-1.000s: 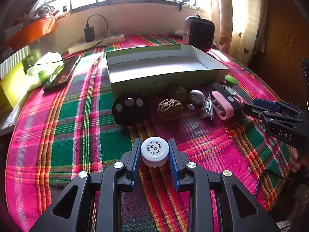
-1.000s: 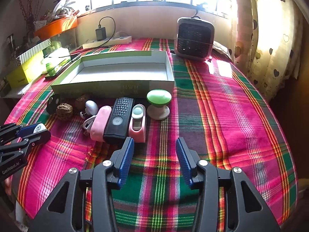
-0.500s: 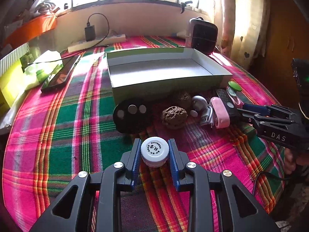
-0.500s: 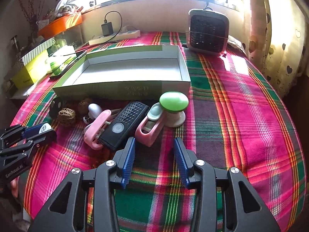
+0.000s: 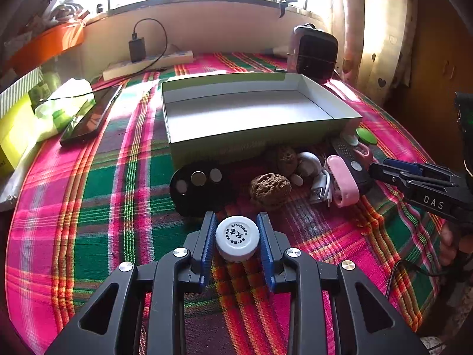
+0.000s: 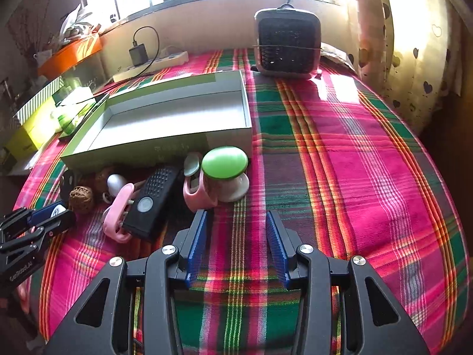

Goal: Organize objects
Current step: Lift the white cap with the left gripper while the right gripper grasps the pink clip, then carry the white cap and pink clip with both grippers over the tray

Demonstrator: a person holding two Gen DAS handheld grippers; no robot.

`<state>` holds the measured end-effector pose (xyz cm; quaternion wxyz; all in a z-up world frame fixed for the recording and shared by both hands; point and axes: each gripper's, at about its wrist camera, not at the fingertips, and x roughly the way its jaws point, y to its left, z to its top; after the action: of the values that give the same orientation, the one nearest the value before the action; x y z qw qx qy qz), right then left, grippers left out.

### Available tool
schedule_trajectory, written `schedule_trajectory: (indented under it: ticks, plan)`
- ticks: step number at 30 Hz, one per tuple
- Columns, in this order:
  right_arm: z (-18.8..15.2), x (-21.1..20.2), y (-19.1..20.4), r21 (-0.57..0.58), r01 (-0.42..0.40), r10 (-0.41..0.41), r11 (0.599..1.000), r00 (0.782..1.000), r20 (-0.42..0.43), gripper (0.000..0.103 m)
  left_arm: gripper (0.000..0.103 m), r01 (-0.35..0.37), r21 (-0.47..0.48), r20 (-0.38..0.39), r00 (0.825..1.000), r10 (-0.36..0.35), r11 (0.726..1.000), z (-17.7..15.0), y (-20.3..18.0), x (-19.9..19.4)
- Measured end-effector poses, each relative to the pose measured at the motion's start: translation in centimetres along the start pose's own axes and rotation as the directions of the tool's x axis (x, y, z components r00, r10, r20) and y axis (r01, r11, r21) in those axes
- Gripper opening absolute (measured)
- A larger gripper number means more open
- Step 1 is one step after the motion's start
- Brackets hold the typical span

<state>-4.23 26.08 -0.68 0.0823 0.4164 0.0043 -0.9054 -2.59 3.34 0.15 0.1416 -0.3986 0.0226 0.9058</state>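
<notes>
A white bottle cap [image 5: 237,238] sits between the blue pads of my left gripper [image 5: 236,218], low over the plaid cloth. The jaws are opening, and the pads still touch the cap's sides. Just ahead lie a black disc with coin cells [image 5: 201,188], a walnut [image 5: 270,188], a pink clip [image 5: 343,183] and a black remote [image 5: 351,159], all in front of an empty shallow box [image 5: 260,139]. My right gripper [image 6: 236,236] is open with nothing between its fingers. It stands just short of a green-topped knob [image 6: 224,161] and a pink holder [image 6: 195,195].
A phone [image 5: 91,115], yellow-green boxes [image 5: 17,124] and a power strip [image 5: 147,65] lie at the back left. A small heater [image 6: 288,44] stands at the back right. Bare plaid cloth [image 6: 340,162] stretches to the right of the box. The table's edge curves near on both sides.
My right gripper has moved forward toward the green-topped knob and pink holder, which now look larger. The left gripper has kept the cap between its pads and barely shifted.
</notes>
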Motion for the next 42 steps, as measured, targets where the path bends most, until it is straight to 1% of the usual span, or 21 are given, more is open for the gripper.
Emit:
schedule_trajectory:
  ticks: [2, 3, 6, 10, 14, 15, 17, 18, 22, 26, 31, 36, 40, 42]
  plan:
    - [0.3, 0.2, 0.4, -0.012, -0.047, 0.047, 0.999, 0.999, -0.01, 0.042, 0.026, 0.001, 0.001, 0.0, 1.0, -0.001, 1.0, 0.2, 0.1, 0.1]
    - [0.4, 0.3, 0.7, -0.019, -0.056, 0.056, 0.998, 0.998, -0.011, 0.042, 0.026, 0.001, 0.0, 0.0, 1.0, -0.001, 1.0, 0.2, 0.1, 0.1]
    - [0.9, 0.4, 1.4, -0.061, -0.033, 0.033, 0.998, 0.999, -0.003, 0.042, 0.026, 0.001, -0.001, -0.001, 1.0, -0.001, 1.0, 0.2, 0.1, 0.2]
    - [1.5, 1.2, 2.0, -0.095, -0.019, 0.017, 0.995, 1.0, -0.019, 0.042, 0.026, 0.002, -0.005, -0.003, 1.0, -0.002, 1.0, 0.3, 0.2, 0.3]
    - [1.9, 1.5, 2.0, -0.099, -0.012, 0.011, 0.995, 1.0, -0.014, 0.042, 0.026, 0.006, -0.012, -0.005, 1.0, -0.006, 1.0, 0.4, 0.4, 0.5]
    - [1.9, 1.5, 2.0, -0.103, -0.003, 0.002, 0.995, 1.0, -0.014, 0.04, 0.026, 0.005, -0.012, -0.005, 1.0, -0.005, 1.0, 0.4, 0.4, 0.5]
    - [1.9, 1.5, 2.1, -0.109, -0.009, 0.008, 0.994, 1.0, -0.012, 0.019, 0.026, 0.006, -0.012, -0.005, 1.0, -0.006, 1.0, 0.4, 0.4, 0.5]
    - [1.8, 1.4, 2.1, -0.114, -0.013, 0.011, 0.993, 1.0, -0.012, 0.018, 0.026, 0.007, -0.012, -0.004, 1.0, -0.007, 1.0, 0.4, 0.4, 0.5]
    - [1.5, 1.2, 2.5, -0.118, -0.029, 0.027, 0.993, 0.999, -0.018, 0.018, 0.026, 0.01, -0.015, -0.004, 1.0, -0.01, 1.0, 0.4, 0.4, 0.5]
    - [0.8, 0.7, 2.2, -0.088, -0.046, 0.044, 0.995, 0.999, -0.027, 0.018, 0.027, 0.012, -0.016, -0.001, 1.0, -0.012, 1.0, 0.3, 0.3, 0.6]
    - [-0.2, -0.3, 1.5, -0.048, -0.031, 0.029, 0.998, 0.999, -0.033, 0.018, 0.027, 0.01, -0.003, 0.004, 1.0, -0.01, 1.0, 0.0, 0.2, 0.4]
    - [-1.2, -1.2, 1.1, -0.03, -0.015, 0.014, 0.999, 0.999, -0.04, 0.018, 0.026, 0.026, -0.009, 0.004, 1.0, -0.026, 1.0, -0.2, 0.4, 0.0]
    - [-1.2, -1.1, 0.8, -0.013, -0.026, 0.025, 1.0, 0.999, -0.033, 0.019, 0.027, 0.025, 0.005, 0.005, 1.0, -0.025, 1.0, -0.3, 0.3, -0.1]
    - [-1.0, -0.9, 0.6, -0.001, -0.041, 0.041, 0.999, 0.999, -0.028, 0.022, 0.028, 0.027, 0.005, 0.005, 1.0, -0.027, 1.0, -0.3, 0.3, -0.1]
